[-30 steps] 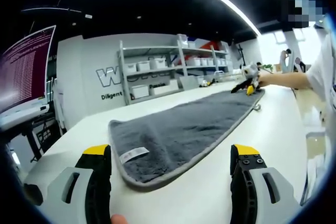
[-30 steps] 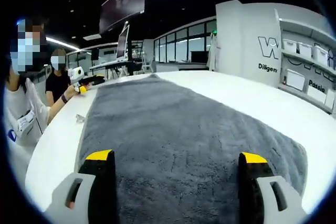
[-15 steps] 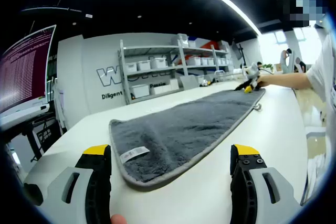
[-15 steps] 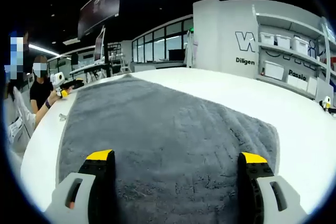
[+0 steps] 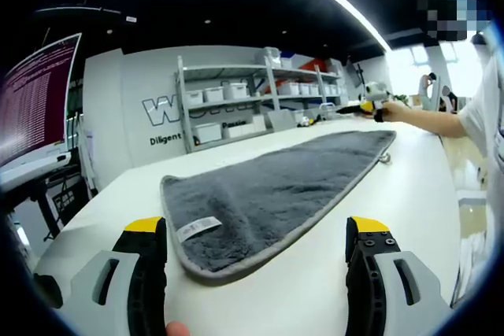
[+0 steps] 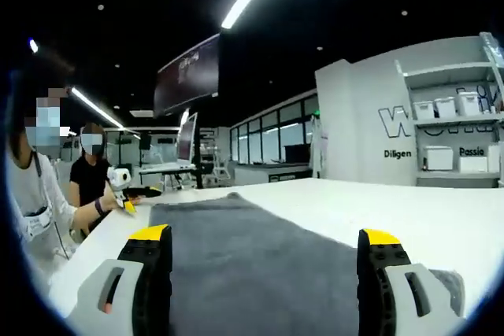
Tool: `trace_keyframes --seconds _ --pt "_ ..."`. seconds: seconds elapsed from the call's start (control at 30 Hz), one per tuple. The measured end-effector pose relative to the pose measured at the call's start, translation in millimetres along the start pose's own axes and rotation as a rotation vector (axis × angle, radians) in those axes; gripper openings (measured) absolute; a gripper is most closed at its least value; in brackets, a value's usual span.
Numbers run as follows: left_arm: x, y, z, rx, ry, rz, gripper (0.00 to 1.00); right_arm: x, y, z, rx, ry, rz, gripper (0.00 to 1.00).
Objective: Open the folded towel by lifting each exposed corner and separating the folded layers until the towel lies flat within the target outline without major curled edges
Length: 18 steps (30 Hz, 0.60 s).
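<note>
A grey towel [image 5: 268, 190] lies spread along the white table [image 5: 409, 194], its near rounded corner carrying a white label [image 5: 198, 228]. My left gripper [image 5: 257, 227] is open, low over the table, with that near corner between its jaws and nothing held. At the towel's far end, my right gripper [image 5: 364, 105] hangs above the table in a person's hand. In the right gripper view, the towel [image 6: 252, 257] stretches ahead and below. My right gripper [image 6: 264, 236] is open and empty. The left gripper [image 6: 120, 186] is at the far left there, in a hand.
A small loop-like object [image 5: 386, 160] lies beside the towel's far edge. Shelves with white bins [image 5: 236, 108] line the back wall, and a monitor [image 5: 39, 108] stands at the left. A second person in black [image 6: 90, 175] sits beyond the table's end.
My right gripper has risen off the towel's far end and its view has tilted up toward the room. The left gripper and the towel have stayed put.
</note>
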<state>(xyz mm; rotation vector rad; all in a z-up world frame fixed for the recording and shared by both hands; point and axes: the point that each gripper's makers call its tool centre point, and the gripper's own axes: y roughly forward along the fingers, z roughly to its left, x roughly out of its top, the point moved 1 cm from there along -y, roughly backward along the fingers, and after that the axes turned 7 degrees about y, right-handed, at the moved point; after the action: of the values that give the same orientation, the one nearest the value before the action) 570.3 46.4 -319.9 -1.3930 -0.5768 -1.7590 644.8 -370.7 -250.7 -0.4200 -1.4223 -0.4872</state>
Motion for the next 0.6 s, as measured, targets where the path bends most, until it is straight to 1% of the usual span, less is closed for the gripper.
trace_keyframes --seconds 0.07,0.13,0.17,0.23,0.3,0.33,0.4,0.47,0.57,0.6 --pt "1.0 0 0.6 -0.004 -0.014 -0.008 0.93 0.6 10 8 0.039 -0.019 0.001 0.99" --pt "2.0 1 0.5 -0.018 -0.033 -0.015 0.93 -2.5 16 16 0.077 -0.023 0.008 0.99" --pt "2.5 2 0.7 -0.021 -0.038 -0.018 0.93 -3.7 17 16 0.085 -0.022 0.012 0.99" --pt "5.4 5 -1.2 -0.039 -0.062 -0.023 0.93 -10.6 17 20 0.106 -0.026 0.039 0.99" --pt "9.1 10 -3.1 -0.070 -0.085 -0.029 0.94 -13.3 14 20 0.117 -0.035 0.041 0.99" --pt "9.6 12 -1.7 -0.073 -0.088 -0.026 0.94 -15.2 13 19 0.123 -0.038 0.046 0.99" --pt "11.5 23 1.0 -0.095 -0.073 0.003 0.94 -17.7 12 18 0.131 -0.033 0.054 0.99" --pt "17.0 33 4.3 -0.118 -0.026 0.022 0.94 -18.4 11 15 0.132 -0.027 0.054 0.99" --pt "29.5 50 16.7 -0.136 -0.023 0.009 0.95 -18.8 10 15 0.136 -0.023 0.054 0.99" --pt "36.3 59 23.6 -0.142 -0.025 -0.018 0.95 -17.9 9 13 0.137 -0.021 0.053 0.99"
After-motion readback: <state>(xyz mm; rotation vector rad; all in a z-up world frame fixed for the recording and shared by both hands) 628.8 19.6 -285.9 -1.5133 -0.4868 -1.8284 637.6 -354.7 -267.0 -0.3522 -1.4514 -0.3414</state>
